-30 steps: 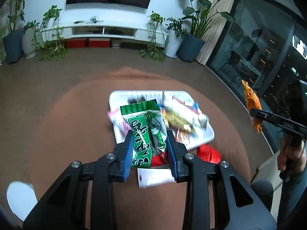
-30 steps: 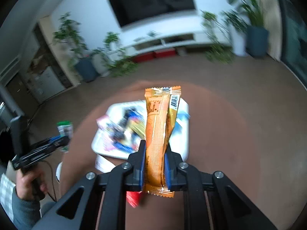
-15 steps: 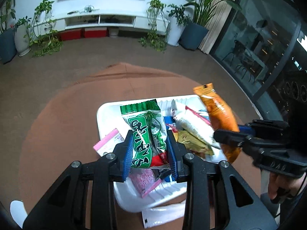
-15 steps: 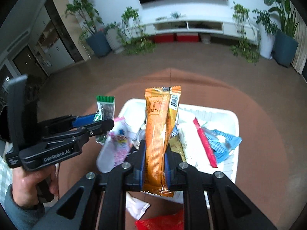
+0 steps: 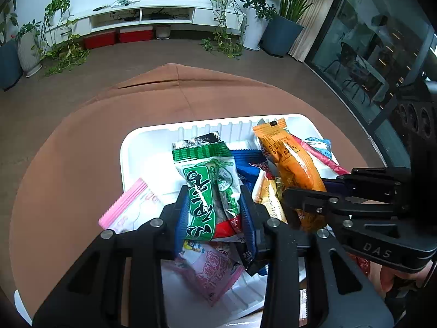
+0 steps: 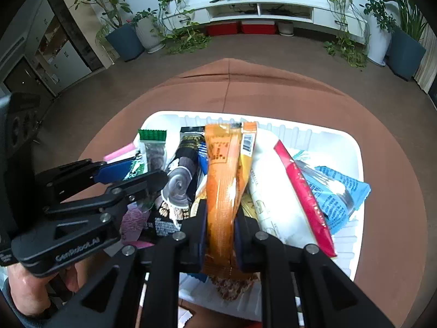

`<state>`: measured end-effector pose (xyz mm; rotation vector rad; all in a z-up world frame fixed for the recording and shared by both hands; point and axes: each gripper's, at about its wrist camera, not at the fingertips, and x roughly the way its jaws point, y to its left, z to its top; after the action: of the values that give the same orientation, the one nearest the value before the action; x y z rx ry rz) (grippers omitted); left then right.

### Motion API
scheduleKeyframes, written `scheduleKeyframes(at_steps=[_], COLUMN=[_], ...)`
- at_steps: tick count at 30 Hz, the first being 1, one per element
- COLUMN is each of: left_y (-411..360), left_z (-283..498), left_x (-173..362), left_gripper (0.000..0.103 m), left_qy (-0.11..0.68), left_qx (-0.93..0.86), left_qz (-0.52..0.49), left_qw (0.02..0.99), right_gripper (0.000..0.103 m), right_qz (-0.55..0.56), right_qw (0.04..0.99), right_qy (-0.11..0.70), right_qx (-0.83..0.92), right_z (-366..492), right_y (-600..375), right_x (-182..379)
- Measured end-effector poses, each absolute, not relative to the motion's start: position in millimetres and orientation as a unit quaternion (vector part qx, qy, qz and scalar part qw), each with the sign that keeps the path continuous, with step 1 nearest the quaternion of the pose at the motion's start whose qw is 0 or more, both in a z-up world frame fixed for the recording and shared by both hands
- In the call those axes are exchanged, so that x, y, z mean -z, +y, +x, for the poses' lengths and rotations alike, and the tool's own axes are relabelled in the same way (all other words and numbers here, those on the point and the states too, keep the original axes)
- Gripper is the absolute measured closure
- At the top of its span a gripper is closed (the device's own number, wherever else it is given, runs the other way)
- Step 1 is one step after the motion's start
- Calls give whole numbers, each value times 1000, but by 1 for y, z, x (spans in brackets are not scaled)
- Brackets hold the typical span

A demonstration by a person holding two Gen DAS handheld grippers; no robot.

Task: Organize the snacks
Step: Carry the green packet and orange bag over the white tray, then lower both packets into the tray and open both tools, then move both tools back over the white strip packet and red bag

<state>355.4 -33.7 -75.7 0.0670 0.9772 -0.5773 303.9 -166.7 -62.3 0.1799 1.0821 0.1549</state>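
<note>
A white tray (image 5: pixel 128 153) on a round brown table holds several snack packets. My left gripper (image 5: pixel 214 207) is shut on a green snack packet (image 5: pixel 207 191) and holds it over the tray's near left part. My right gripper (image 6: pixel 220 227) is shut on a long orange snack packet (image 6: pixel 222 180) and holds it over the tray's middle. In the left wrist view the right gripper (image 5: pixel 314 191) and its orange packet (image 5: pixel 293 161) sit just to the right. In the right wrist view the left gripper (image 6: pixel 131 175) and its green packet (image 6: pixel 153 147) sit to the left.
The tray (image 6: pixel 352 147) also holds a pink zip bag (image 5: pixel 128 207), a red stick packet (image 6: pixel 303 194), a light blue packet (image 6: pixel 338 194), a white packet (image 6: pixel 273 196) and a dark packet (image 6: pixel 185 169). The brown tablecloth (image 5: pixel 82 136) surrounds the tray. Plants and a TV bench stand far behind.
Both grippers have moved in over the tray and lower, each still holding its packet. The two grippers have come close together side by side.
</note>
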Motion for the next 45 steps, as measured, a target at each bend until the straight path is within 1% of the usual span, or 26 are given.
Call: scheduleKeyframes(at_steps=[2,3,7,8,11,13,15,18,20,23,24,25,26,28,29,30,31,32,33,34,40,45], left_y=[-35,-36,-37,-38,-38,-37,-36,-33,-32,-30,-29,-30,-28,-26,-25,-24,-22,-22,-22,-21,-20,-22], left_z=[357,357,359,359,360,361,359,353,351,347,345,340,338,333,330,327,323,320,316,310,273,237], left_x=[79,80,80,81,83,82,82,80,78,71,68,65,63,59,57,55,53,51,49,46,40,42], left_gripper=[64,62,40,38,37,37,35,30,26,22,20,16,11,6,5,3,0,0,0,0,0,0], left_qy=[461,460,460,460,460,460,459,458,455,447,443,440,437,433,431,429,426,423,421,416,395,387], left_qx=[276,276,278,279,280,281,281,279,273,269,267,265,263,255,255,253,250,247,246,245,245,246], left_qz=[36,37,35,38,37,36,36,39,41,41,40,39,40,45,45,44,45,46,48,51,80,107], left_qw=[843,843,843,842,842,842,842,843,846,852,855,857,859,863,864,866,868,870,872,874,882,882], right_gripper=[83,81,81,81,78,71,69,68,65,59,56,50,48,40,39,35,27,23,16,13,5,5], right_qz=[83,84,87,86,91,96,100,100,100,102,102,102,104,107,112,119,130,136,140,143,170,189], right_qw=[849,850,850,850,850,850,852,854,856,862,864,866,869,874,877,879,881,885,887,889,897,895], right_qy=[517,516,516,516,515,514,511,507,503,494,490,487,481,471,465,460,451,443,436,430,401,394], right_qx=[-70,-69,-66,-66,-61,-60,-60,-60,-58,-55,-53,-51,-48,-46,-47,-49,-53,-56,-59,-62,-80,-92], right_z=[307,308,308,307,308,307,306,304,303,298,297,295,292,288,285,282,278,274,270,266,236,205], right_y=[-168,-169,-171,-171,-174,-177,-179,-180,-181,-183,-184,-185,-188,-190,-192,-193,-195,-195,-195,-194,-196,-198], right_x=[65,66,70,70,72,72,72,71,67,60,58,55,52,46,42,39,35,31,27,24,6,8])
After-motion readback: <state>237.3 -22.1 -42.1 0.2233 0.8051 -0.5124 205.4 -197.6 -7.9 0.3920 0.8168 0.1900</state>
